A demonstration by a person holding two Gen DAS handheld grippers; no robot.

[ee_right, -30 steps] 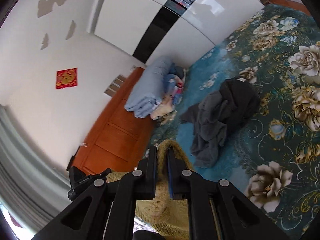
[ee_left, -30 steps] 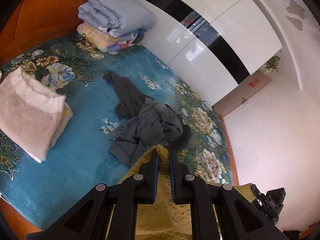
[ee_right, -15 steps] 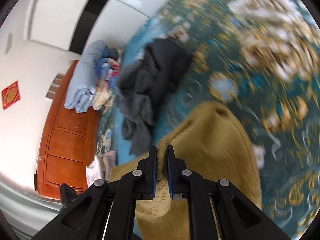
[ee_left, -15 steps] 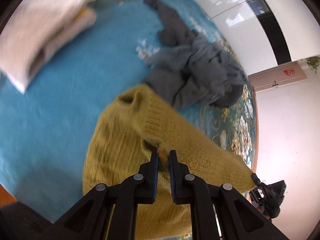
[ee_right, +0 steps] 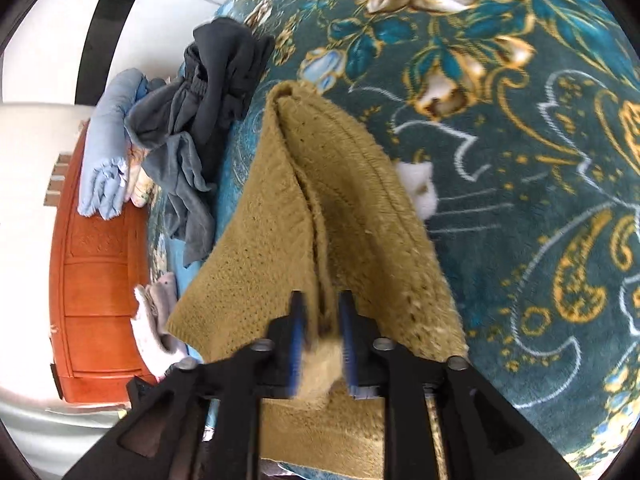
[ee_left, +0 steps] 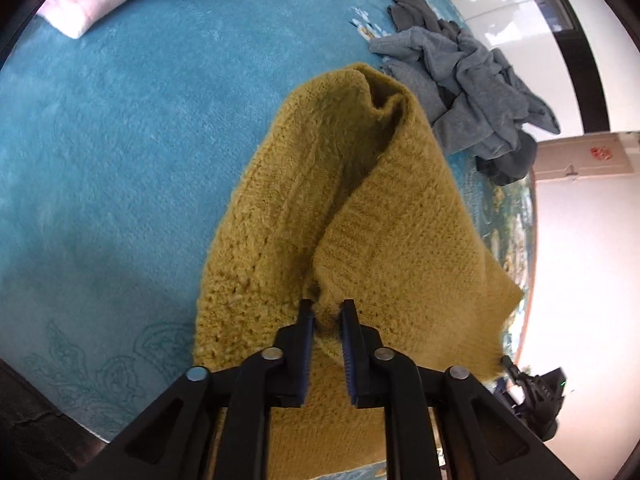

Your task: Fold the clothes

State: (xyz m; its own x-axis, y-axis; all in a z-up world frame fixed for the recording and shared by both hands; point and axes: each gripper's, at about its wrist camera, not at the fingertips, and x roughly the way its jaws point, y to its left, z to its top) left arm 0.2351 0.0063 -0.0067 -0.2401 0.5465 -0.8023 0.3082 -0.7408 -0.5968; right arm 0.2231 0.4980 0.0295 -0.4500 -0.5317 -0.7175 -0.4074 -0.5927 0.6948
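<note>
Pinching knit at lower centre, left gripper (ee_left: 327, 314) and right gripper (ee_right: 322, 306) clamp the mustard sweater (ee_left: 340, 208); soft, floppy, probably light — best held at edges.

The sweater (ee_left: 344, 208) lies on the bed (ee_left: 120, 160), crumpled clothes (ee_left: 472, 88) just behind it

I see a bed under a teal plush floral-patterned bedspread (ee_right: 520, 128), backed by an orange-brown panelled wooden headboard (ee_right: 96, 280). Glossy white wardrobe doors with a black vertical stripe (ee_left: 576, 40) stand beyond. Plain white walls (ee_left: 580, 260) appear brightly lit.
</note>
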